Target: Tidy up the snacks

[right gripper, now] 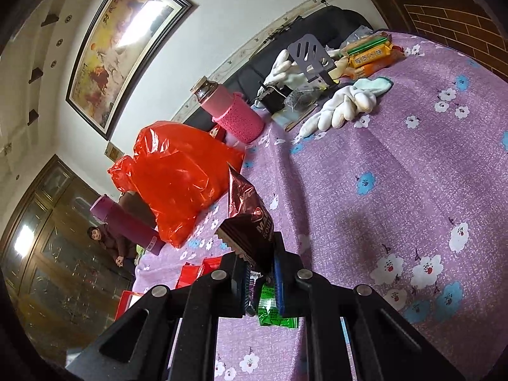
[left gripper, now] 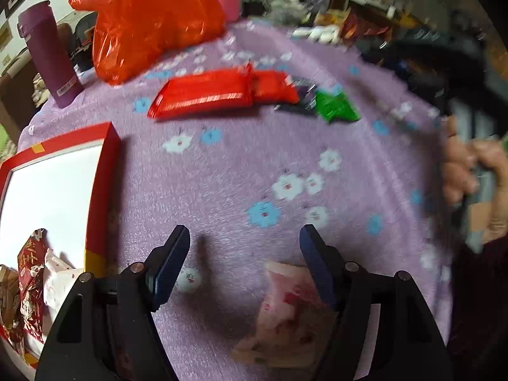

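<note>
The dark brown foil snack packet (right gripper: pixel 250 219), judged light, crinkly and slippery, is pinched at its serrated end by the nearly closed right gripper (right gripper: pixel 261 273) above the purple flowered tablecloth (right gripper: pixel 381 174), while the left gripper (left gripper: pixel 244 244) is held wide open and empty.

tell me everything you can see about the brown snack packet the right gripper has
The brown snack packet is a glossy, crinkled foil wrapper, dark brown with reddish sheen, white lettering partly readable as "MA" and a zigzag sealed edge. The right gripper is shut on its lower end, holding it lifted above the purple flowered cloth, tilted upward toward the red plastic bag. Only the gripper touches it.
</note>
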